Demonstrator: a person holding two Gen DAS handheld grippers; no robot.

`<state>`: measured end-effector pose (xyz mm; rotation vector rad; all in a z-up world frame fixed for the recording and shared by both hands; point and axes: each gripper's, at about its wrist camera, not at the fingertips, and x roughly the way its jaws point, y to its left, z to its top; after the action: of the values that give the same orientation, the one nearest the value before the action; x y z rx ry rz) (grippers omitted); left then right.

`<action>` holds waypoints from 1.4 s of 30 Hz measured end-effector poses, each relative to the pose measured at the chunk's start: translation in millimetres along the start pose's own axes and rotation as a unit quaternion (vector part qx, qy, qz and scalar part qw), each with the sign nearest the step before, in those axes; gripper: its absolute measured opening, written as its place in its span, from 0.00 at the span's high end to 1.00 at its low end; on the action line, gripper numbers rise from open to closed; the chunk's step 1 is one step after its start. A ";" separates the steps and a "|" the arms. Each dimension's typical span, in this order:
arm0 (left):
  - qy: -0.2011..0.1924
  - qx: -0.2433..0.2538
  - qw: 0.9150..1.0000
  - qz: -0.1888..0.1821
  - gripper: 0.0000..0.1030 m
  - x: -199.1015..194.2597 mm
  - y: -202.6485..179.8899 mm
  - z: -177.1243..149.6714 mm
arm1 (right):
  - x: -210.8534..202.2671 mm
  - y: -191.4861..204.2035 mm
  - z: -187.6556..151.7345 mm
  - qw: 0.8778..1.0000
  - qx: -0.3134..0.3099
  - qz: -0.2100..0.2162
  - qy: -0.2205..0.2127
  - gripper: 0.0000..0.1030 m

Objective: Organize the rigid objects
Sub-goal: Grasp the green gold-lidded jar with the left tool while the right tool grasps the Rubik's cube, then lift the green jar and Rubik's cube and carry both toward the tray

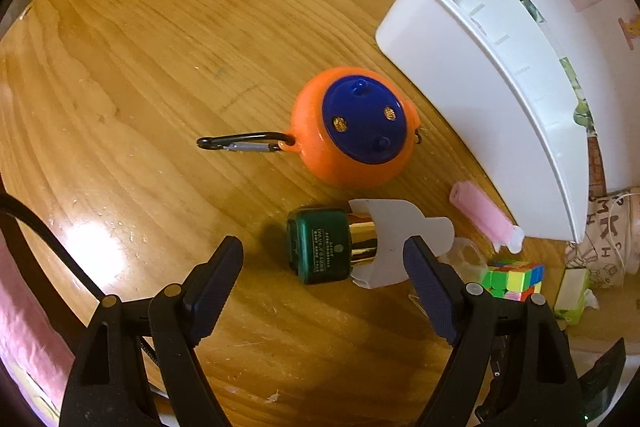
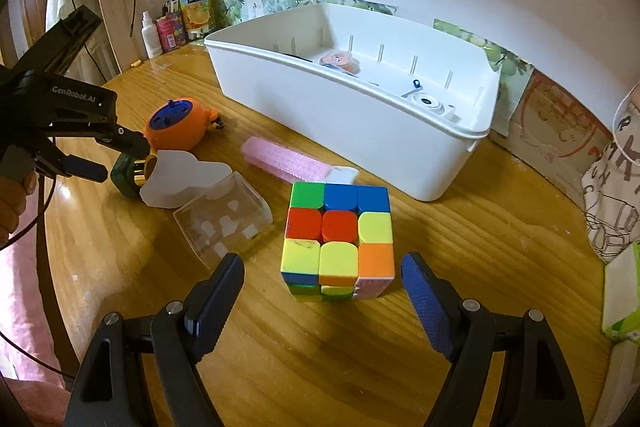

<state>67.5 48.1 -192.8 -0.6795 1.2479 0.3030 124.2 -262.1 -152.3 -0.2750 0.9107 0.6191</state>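
My right tongs [image 2: 322, 291] gaped wide and empty, the puzzle cube [image 2: 338, 241] on the table dead ahead between their tips; my left tongs [image 1: 324, 267], equally open, faced the green bottle [image 1: 320, 247].

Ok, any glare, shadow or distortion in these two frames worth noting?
Left wrist view: a bright glare patch on the wooden table, the white bin bowed by the fisheye, and a dark shadow left of the green bottle. Right wrist view: even light, the puzzle cube sharp, soft shadows under the right tongs.
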 end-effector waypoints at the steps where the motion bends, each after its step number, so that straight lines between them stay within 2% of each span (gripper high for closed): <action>1: -0.002 -0.001 1.000 0.003 0.19 0.4 0.4 -0.2 | 1.6 -0.8 0.4 1.000 0.001 0.002 0.000 0.21; 2: -0.002 -0.003 1.000 0.004 0.19 1.2 0.7 -0.8 | 2.6 -1.0 0.5 1.000 0.001 0.003 -0.001 0.21; 7: -0.003 -0.013 1.000 0.005 0.33 6.0 -0.7 2.2 | 4.2 -1.6 1.3 1.000 0.002 0.013 -0.010 0.21; 11: 0.003 -0.016 1.000 0.001 0.38 8.6 0.0 4.4 | 4.9 -1.1 2.2 1.000 -0.002 0.017 -0.014 0.21; 17: 0.023 -0.022 0.999 -0.009 0.50 15.6 0.1 5.6 | 5.1 -3.3 1.9 1.000 0.000 0.011 -0.018 0.33; 22: 0.025 -0.006 1.000 -0.001 0.51 16.8 -6.5 5.4 | 5.9 -6.6 1.3 1.000 0.005 0.002 -0.014 0.45; 26: 0.031 -0.004 1.000 -0.007 0.51 16.7 -5.5 7.5 | 5.8 -6.5 1.1 1.000 0.005 0.001 -0.013 0.45; 33: 0.032 0.004 0.999 0.006 0.51 13.4 -1.0 9.6 | 5.3 -3.6 2.2 1.000 0.011 0.004 -0.007 0.45; 42: 0.040 0.021 0.999 0.010 0.51 1.4 14.5 6.9 | -1.6 2.2 4.4 0.999 0.030 -0.013 -0.004 0.46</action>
<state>65.1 63.3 -197.5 -0.6496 1.3351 0.2670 124.9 -259.0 -148.3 -0.2294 0.9145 0.5672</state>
